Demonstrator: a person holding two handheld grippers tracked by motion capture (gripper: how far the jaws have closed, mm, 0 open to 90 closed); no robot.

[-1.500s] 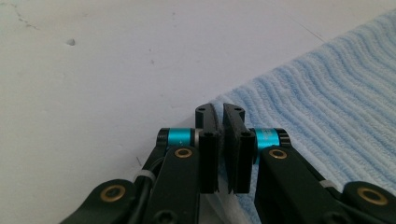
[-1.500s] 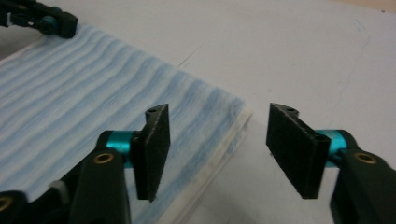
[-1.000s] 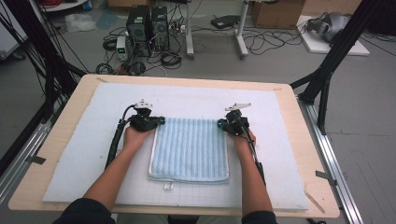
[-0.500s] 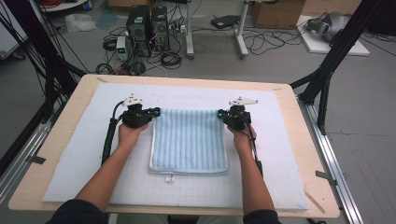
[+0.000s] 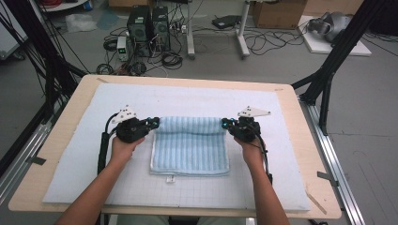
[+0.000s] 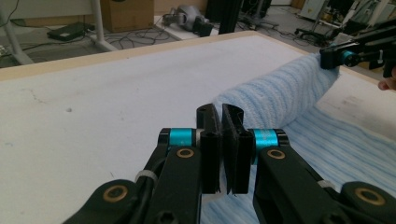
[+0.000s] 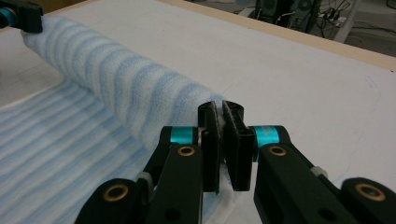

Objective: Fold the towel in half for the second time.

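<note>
towel: a light-blue striped towel is laid near the middle of the white mat, well in from every edge of the mat. Its far edge is lifted and curled into a soft roll, while the rest stays flat.

left gripper: the left gripper is clamped on the far-left corner of the towel. In the left gripper view, the jaws are seen pressed nearly together with just a thin bit of cloth running off from them.

right gripper: the right gripper is pinched on the far-right corner the same way. In the right gripper view, the roll is seen leading straight into the closed jaws.

why held like this: both far corners are taken at once so the edge stays straight and level. It looks like a fold toward the near edge of the mat is being set up, though that's a guess.

tag: a small white tag is seen sticking out at the towel's near edge, so that side is left lying on the mat.

edges: the wooden table shows as a rim all around the mat, and none of the towel is near it.

open room: plenty of bare mat is left to the far side, to both sides, and toward the near edge, so the corners could probably be carried over without anything being bumped.

watch out: with so little cloth pinched, a corner could slip.
</note>
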